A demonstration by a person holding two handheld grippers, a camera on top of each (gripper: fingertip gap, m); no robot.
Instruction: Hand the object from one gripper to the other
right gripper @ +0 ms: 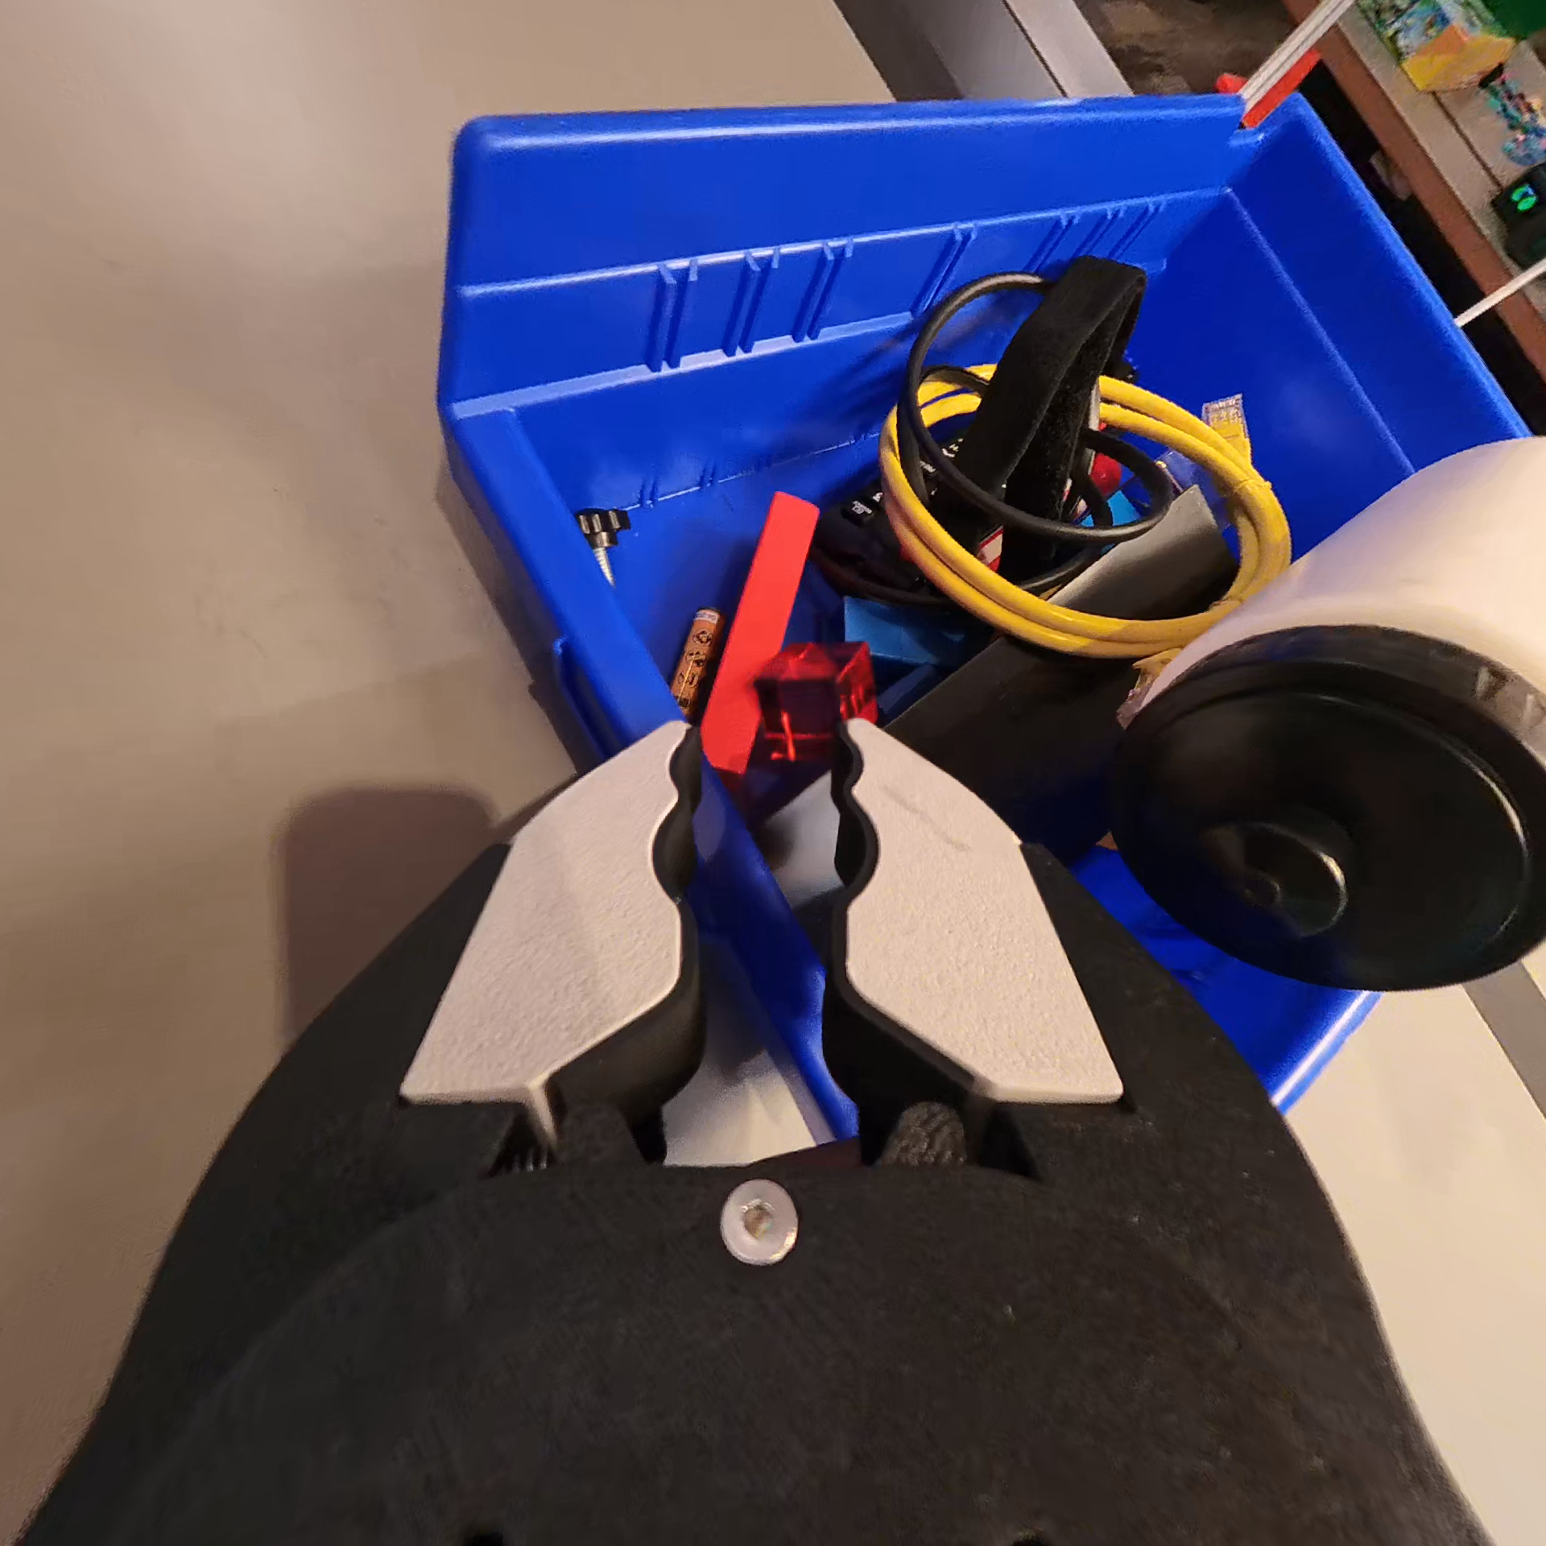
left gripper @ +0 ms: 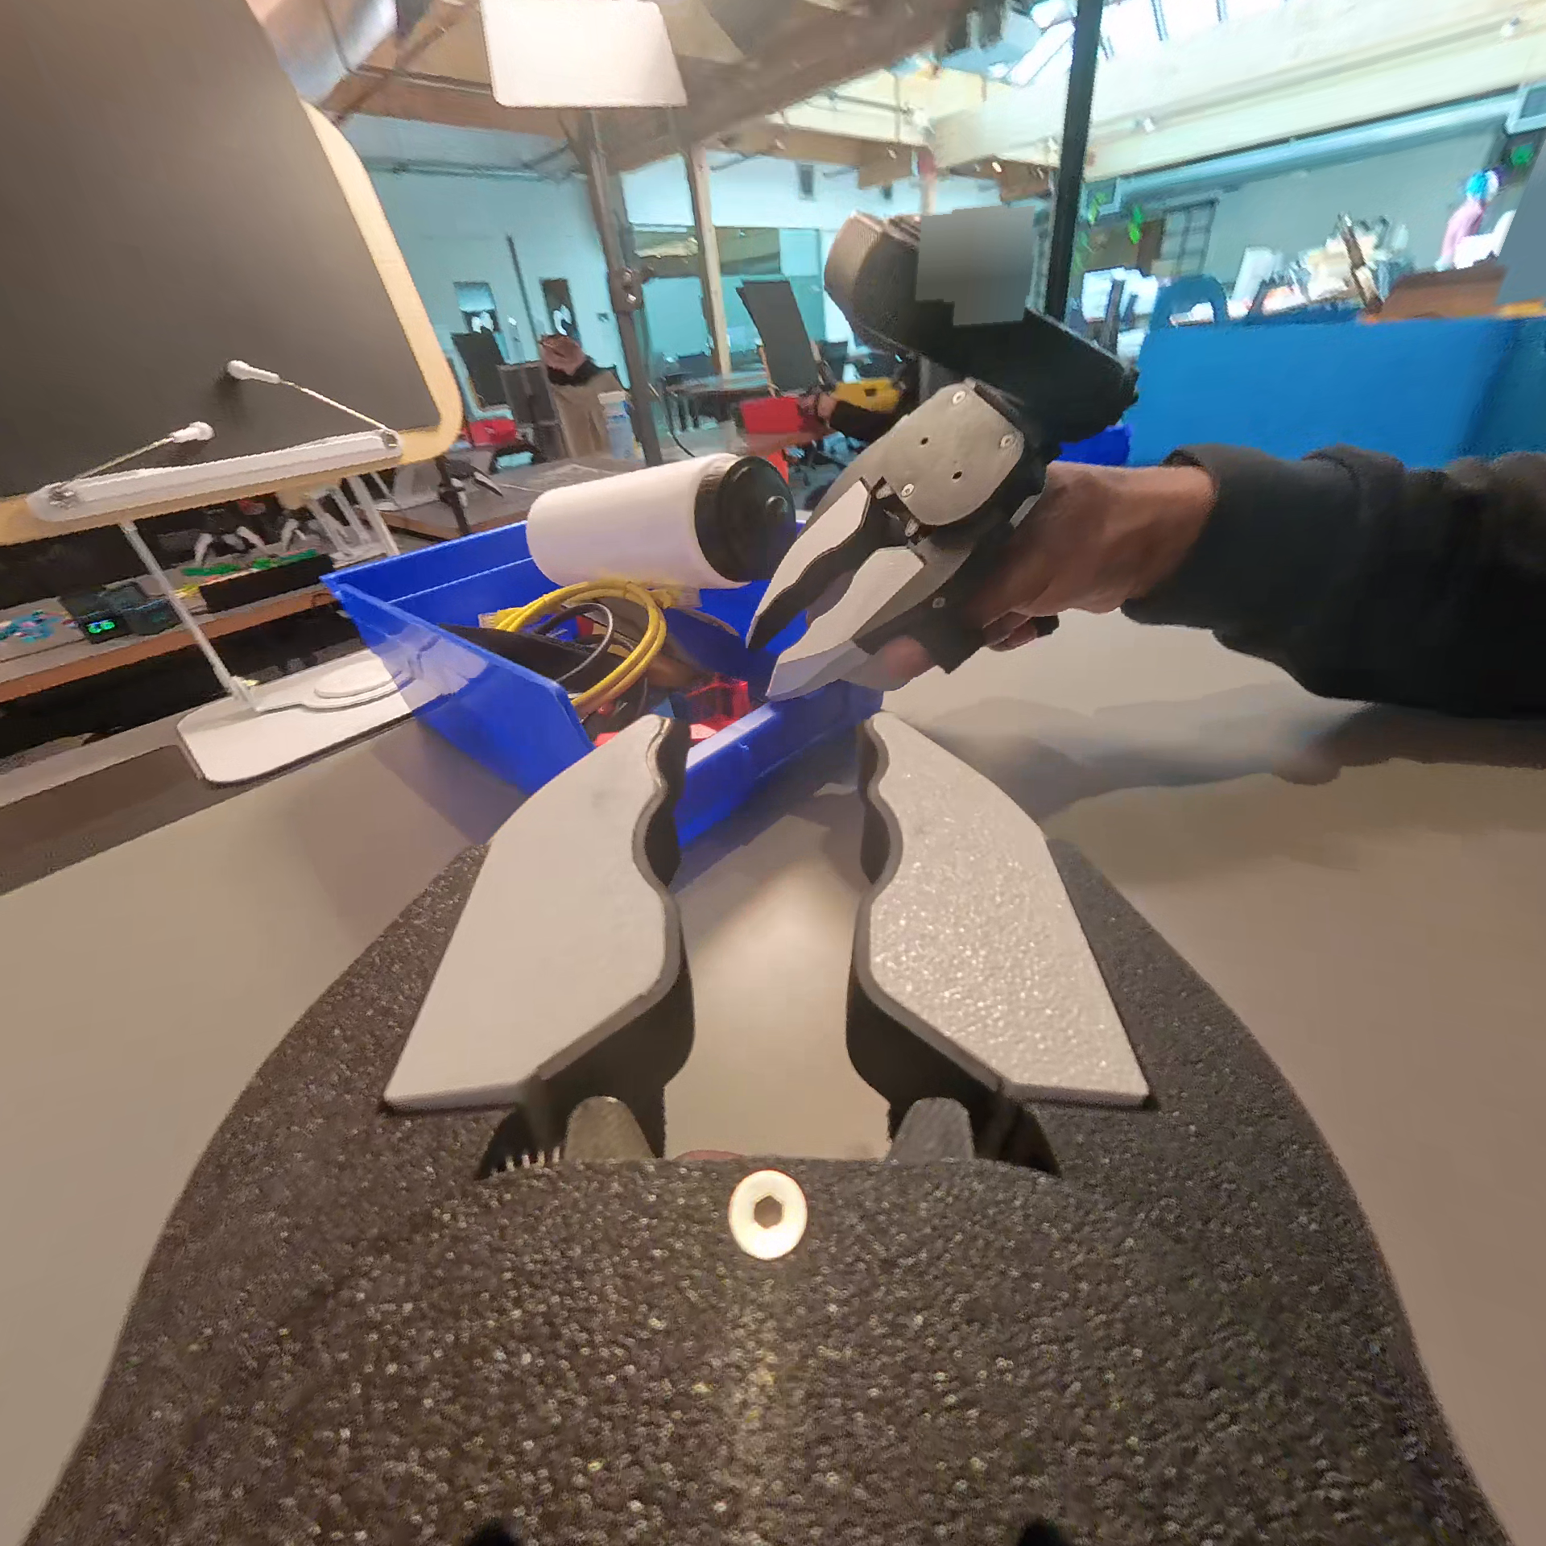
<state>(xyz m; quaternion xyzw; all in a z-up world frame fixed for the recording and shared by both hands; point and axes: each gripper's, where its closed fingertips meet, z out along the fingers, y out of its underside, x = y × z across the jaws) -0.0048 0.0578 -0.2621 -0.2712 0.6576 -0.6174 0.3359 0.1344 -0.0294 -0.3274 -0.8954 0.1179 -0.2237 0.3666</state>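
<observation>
Blue bin (right gripper: 753, 217) — red (translucent) cube (right gripper: 816, 698)

A pale grey desk (left gripper: 1255, 878) stands in a large open workshop with light blue walls (left gripper: 468, 243) and an exposed-beam ceiling (left gripper: 836, 92). A white desk lamp (left gripper: 577, 58) stands at its far left edge beside a dark wood-rimmed panel (left gripper: 167, 251). Black office chairs (left gripper: 778, 335) and a blue partition (left gripper: 1322, 385) stand farther back.

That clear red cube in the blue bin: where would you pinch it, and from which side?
Pinch the red cube across two opposite flat faces, coming from above. It sits tilted on top of a red block, so its upper part stands free, while the blue bin wall and clutter hem in its sides. The right hand-held gripper already hangs open near it.
</observation>
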